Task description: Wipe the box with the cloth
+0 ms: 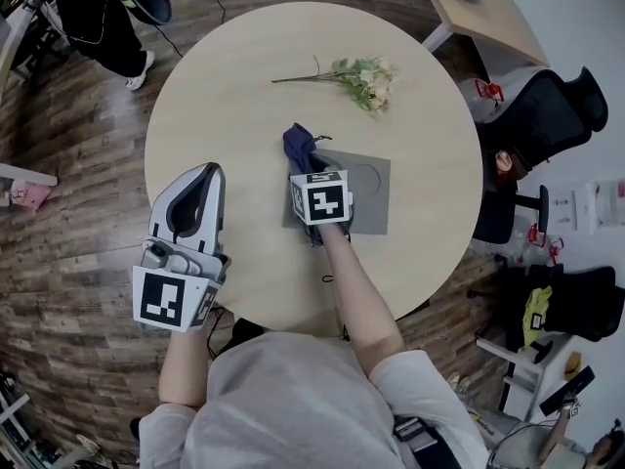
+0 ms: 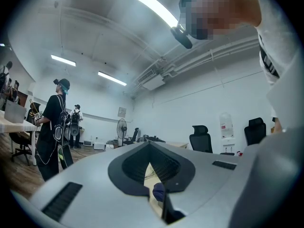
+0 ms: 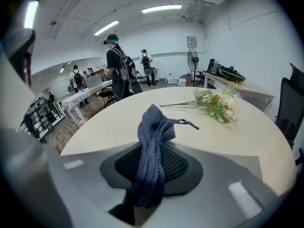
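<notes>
A flat grey box (image 1: 366, 198) lies at the middle of the round table (image 1: 234, 96). Over the box's left edge my right gripper (image 1: 303, 161) is shut on a dark blue cloth (image 1: 300, 143). In the right gripper view the cloth (image 3: 153, 141) stands bunched up between the jaws of that gripper (image 3: 152, 151), and a loose thread trails off to the right. My left gripper (image 1: 208, 174) hovers over the table's left part, well apart from the box, jaws together and holding nothing. Through the thin slit of the left gripper (image 2: 150, 147) a bit of the cloth (image 2: 159, 192) shows.
A sprig of artificial flowers (image 1: 363, 78) lies on the far side of the table beyond the box. Black office chairs (image 1: 547, 115) stand to the right, a desk (image 1: 488, 8) at the back right. A person (image 1: 107, 18) stands on the wood floor at the back left.
</notes>
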